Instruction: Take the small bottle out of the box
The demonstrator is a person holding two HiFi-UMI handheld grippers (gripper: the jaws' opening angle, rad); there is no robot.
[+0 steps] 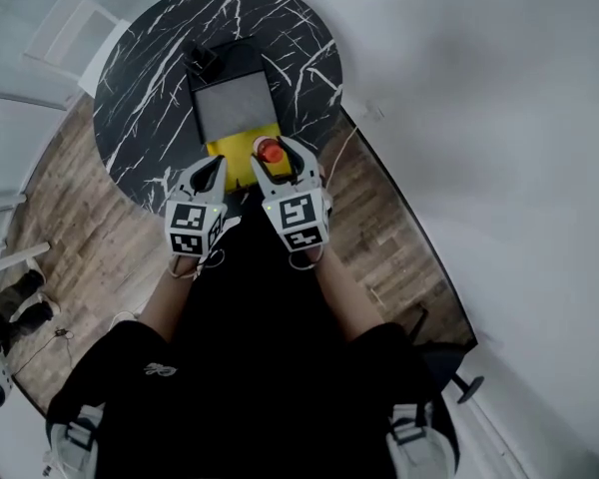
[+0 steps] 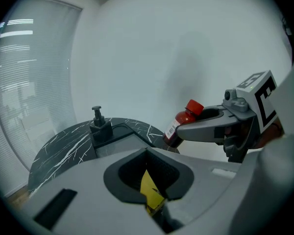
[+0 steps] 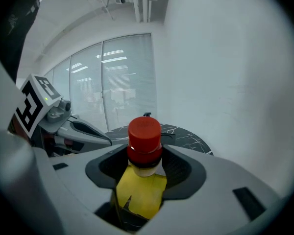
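A small dark bottle with a red cap (image 1: 270,150) stands upright between the jaws of my right gripper (image 1: 273,158), which is shut on it just above a yellow box (image 1: 232,154) at the table's near edge. In the right gripper view the red cap (image 3: 144,138) rises above the jaws, with the yellow box (image 3: 139,192) below it. My left gripper (image 1: 217,165) is shut on a yellow flap of the box (image 2: 149,190). The left gripper view shows the bottle (image 2: 182,124) clear of the box, in the right gripper's fingers (image 2: 206,126).
The round black marble table (image 1: 150,98) carries a black tray with a grey panel (image 1: 235,103) behind the box, and a small black pump-topped object (image 2: 100,124) at its far corner. Wooden floor surrounds the table; a white wall lies to the right.
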